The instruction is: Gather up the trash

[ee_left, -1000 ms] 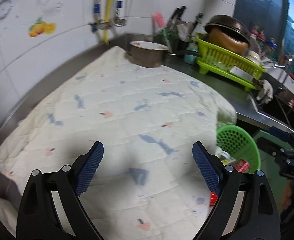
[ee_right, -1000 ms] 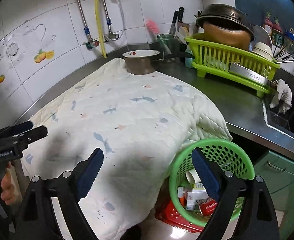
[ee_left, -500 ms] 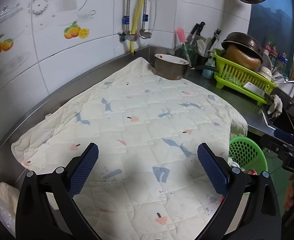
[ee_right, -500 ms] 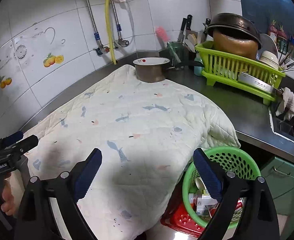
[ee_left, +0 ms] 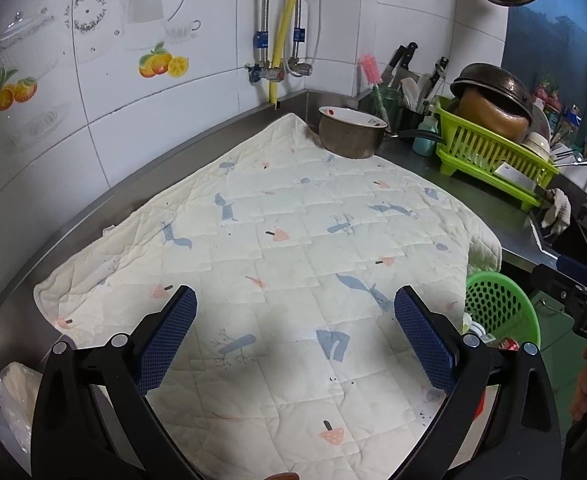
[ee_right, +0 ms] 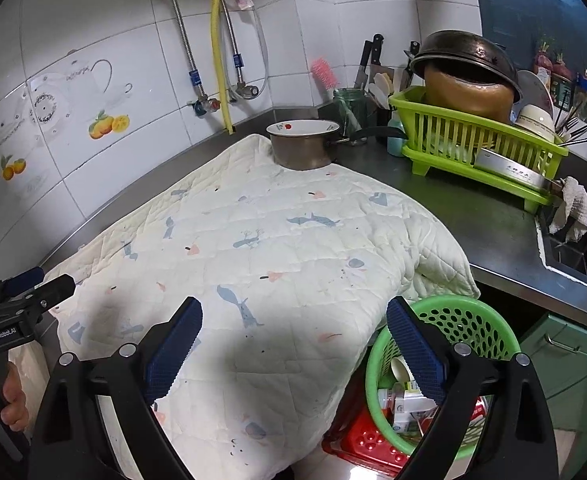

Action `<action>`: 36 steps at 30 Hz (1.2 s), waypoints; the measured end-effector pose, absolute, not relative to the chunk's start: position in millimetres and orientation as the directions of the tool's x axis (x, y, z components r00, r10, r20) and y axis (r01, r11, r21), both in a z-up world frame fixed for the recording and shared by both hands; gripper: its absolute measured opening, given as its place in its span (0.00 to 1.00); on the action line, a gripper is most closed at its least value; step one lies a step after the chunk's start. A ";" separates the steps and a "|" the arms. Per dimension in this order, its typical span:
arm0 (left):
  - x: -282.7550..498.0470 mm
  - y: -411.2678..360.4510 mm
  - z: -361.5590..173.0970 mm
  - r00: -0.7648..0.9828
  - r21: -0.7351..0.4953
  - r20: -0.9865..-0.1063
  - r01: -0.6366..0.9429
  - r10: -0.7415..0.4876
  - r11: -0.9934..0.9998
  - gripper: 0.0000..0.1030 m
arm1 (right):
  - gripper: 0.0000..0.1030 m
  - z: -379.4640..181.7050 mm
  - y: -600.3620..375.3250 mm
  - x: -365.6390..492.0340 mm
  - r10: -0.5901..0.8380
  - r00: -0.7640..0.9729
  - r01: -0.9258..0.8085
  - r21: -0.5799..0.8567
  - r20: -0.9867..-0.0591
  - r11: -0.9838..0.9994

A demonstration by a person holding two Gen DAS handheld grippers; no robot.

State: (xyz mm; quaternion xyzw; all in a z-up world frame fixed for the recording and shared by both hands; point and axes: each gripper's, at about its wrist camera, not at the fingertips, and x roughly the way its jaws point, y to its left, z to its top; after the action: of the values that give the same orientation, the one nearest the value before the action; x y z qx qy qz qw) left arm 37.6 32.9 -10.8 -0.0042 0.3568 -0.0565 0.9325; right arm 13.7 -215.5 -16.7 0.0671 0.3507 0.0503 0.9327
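Observation:
A green perforated basket [ee_right: 469,320] stands on the floor below the counter's front edge, holding cartons, a paper cup and other trash [ee_right: 407,400]. It also shows in the left wrist view [ee_left: 501,312]. A quilted cream cloth [ee_left: 293,248] covers the counter and no loose trash shows on it. My left gripper [ee_left: 293,336] is open and empty above the cloth's near part. My right gripper [ee_right: 293,344] is open and empty above the cloth's front edge, just left of the basket.
A metal pot [ee_right: 305,148] sits at the cloth's far corner. A green dish rack [ee_right: 481,152] with pans and bowls stands at the right. A red crate [ee_right: 369,440] lies under the basket. A white plastic bag [ee_left: 13,396] sits at the counter's left end.
Both grippers have pulled back and risen from the cloth, so more of the wall and counter shows. Both stay open and empty.

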 end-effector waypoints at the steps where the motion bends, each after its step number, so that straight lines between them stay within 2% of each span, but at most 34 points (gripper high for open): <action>1: 37.0 32.6 -9.3 0.742 -0.048 -0.662 0.102 -0.108 0.994 0.95 | 0.88 -16.0 -216.1 13.3 0.141 0.750 -0.046 0.162 -0.646 0.986; 15: 28.3 23.3 5.4 0.771 -0.030 -0.628 0.110 -0.104 0.994 0.95 | 0.89 -1.8 -211.6 0.4 0.086 0.795 -0.031 0.102 -0.601 0.994; 36: 19.9 15.0 12.8 0.788 -0.015 -0.607 0.123 -0.107 0.992 0.95 | 0.90 8.1 -213.7 -12.7 0.061 0.814 -0.006 0.097 -0.578 0.995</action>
State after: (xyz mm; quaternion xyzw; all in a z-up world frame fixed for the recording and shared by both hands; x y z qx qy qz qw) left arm 19.9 15.0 12.8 0.0126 0.3203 -0.0606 0.9453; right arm -12.7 -213.7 8.1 0.0455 0.3045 0.0175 0.9513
